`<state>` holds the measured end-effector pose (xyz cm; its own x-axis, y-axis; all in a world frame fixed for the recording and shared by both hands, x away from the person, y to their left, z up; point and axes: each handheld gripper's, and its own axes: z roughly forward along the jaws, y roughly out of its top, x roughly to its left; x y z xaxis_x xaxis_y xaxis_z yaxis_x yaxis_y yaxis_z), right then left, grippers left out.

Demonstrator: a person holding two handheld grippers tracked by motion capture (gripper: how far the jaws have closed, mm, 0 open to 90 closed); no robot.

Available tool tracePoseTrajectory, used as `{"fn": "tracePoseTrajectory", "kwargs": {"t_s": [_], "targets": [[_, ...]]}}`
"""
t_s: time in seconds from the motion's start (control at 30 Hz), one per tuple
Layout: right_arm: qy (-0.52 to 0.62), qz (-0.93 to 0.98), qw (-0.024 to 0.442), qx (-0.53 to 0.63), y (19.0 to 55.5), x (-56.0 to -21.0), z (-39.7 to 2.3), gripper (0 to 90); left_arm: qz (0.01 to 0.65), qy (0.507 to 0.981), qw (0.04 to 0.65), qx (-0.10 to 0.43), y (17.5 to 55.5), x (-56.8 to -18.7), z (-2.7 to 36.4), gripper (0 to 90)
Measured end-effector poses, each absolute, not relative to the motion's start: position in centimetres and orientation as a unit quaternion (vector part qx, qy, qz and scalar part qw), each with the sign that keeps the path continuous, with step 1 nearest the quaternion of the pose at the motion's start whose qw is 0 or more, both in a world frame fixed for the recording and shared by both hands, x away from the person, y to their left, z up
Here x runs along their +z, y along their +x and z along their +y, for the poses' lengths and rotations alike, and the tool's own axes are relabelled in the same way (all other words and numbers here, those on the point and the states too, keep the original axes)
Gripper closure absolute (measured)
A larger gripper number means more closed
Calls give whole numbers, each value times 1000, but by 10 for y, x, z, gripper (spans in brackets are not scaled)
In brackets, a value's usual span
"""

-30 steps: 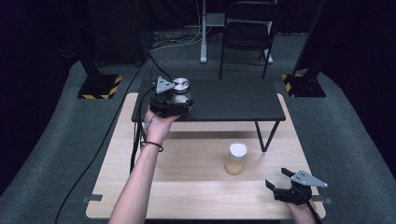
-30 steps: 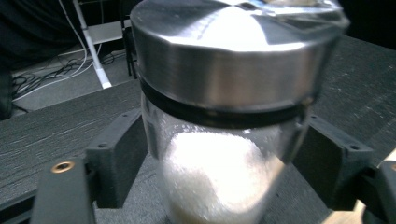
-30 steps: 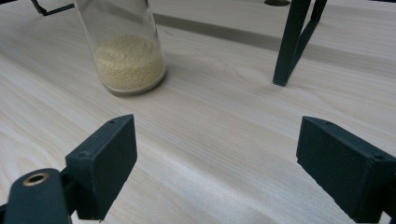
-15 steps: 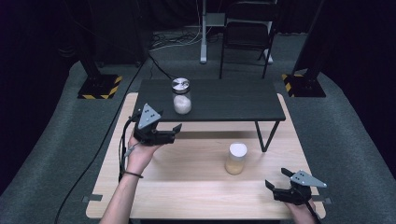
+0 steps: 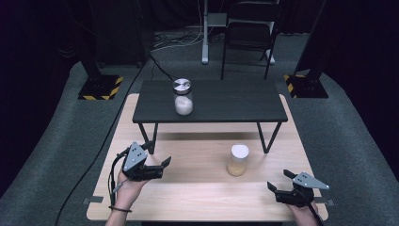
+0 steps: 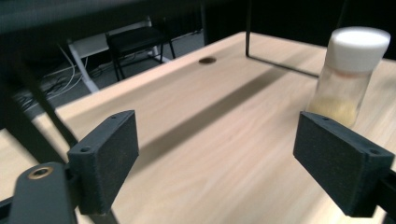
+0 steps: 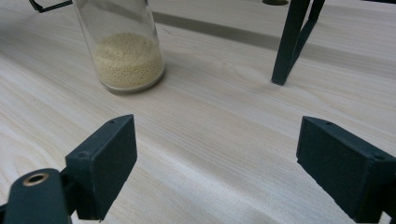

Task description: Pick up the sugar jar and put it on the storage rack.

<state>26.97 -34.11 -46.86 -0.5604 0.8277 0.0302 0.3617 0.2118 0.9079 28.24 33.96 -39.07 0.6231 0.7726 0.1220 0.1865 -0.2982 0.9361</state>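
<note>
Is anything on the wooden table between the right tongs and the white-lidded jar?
Nothing visible. The right tongs stand open with bare wooden table between them and the white-lidded jar. The black shelf's leg stands off to one side.

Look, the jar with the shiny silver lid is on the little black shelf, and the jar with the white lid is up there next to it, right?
Not quite. The jar with the silver lid is on the black shelf, but the jar with the white lid stands lower down on the wooden table, in front of the shelf. The high view shows it.
</note>
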Motion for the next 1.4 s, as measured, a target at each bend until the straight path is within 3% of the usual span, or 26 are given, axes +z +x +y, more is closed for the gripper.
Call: {"fn": "tracePoseTrajectory", "kwargs": {"t_s": [0.43, 1.4], "targets": [[408, 736, 244, 482, 268, -469, -340, 110, 333, 753, 479, 304, 254, -452, 351, 127], [405, 743, 245, 474, 268, -467, -337, 112, 347, 776, 442, 287, 261, -465, 350, 129]]}}
